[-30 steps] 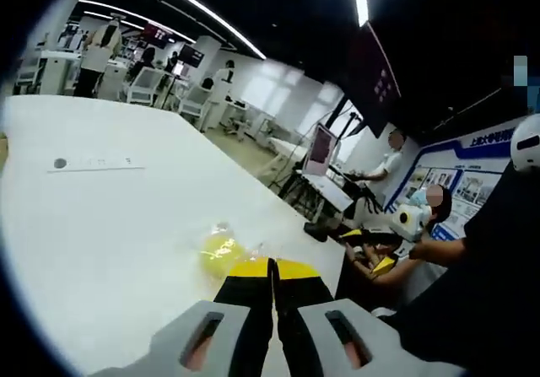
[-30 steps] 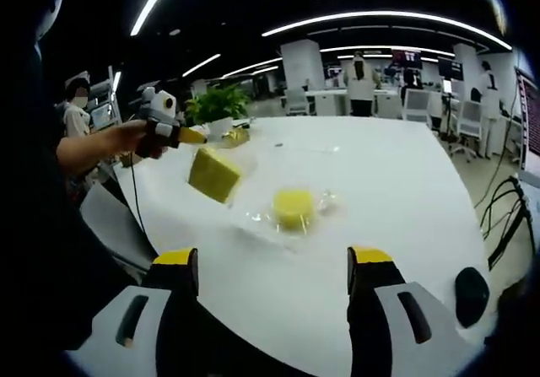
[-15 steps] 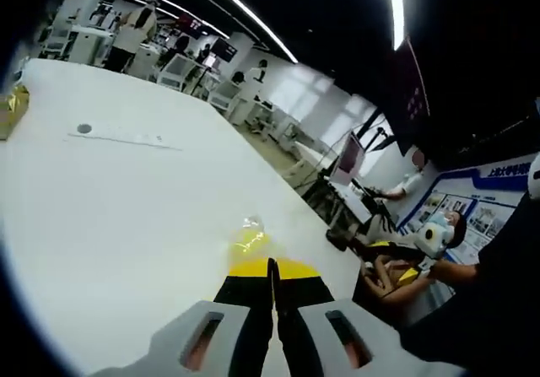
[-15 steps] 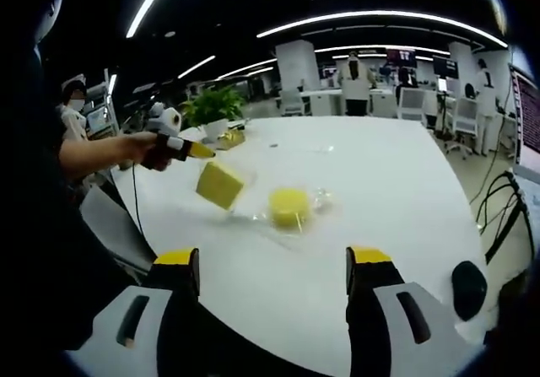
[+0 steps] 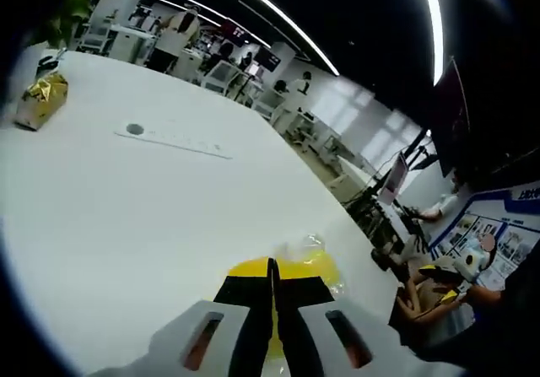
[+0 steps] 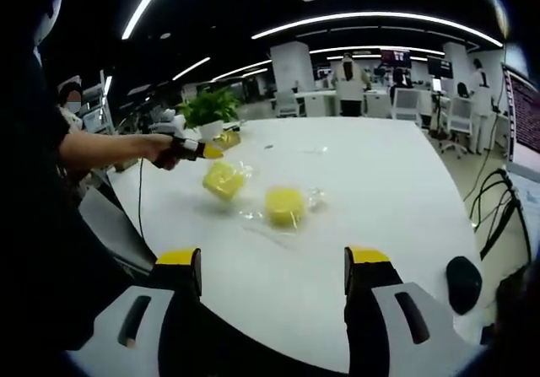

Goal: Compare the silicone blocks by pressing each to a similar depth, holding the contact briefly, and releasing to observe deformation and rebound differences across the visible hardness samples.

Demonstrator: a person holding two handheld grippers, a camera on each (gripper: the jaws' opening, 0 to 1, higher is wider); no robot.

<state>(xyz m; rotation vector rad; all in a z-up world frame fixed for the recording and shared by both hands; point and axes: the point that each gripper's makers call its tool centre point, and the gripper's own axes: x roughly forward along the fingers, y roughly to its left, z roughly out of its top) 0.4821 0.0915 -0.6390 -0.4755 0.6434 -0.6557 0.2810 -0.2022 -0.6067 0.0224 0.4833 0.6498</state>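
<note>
Two yellow silicone blocks sit near the middle of the white table (image 6: pixel 405 191): a square block (image 6: pixel 224 179) on the left, a round block (image 6: pixel 284 206) to its right, both on crinkled clear wrap (image 6: pixel 314 198). The left gripper (image 6: pixel 211 151), jaws pressed together and empty, has its tips at the square block (contact looks likely, though I can't be sure). This seems the pressing step; next comes a brief hold, then release. The right gripper (image 6: pixel 272 263) hangs wide open, holding nothing, near the table's edge.
</note>
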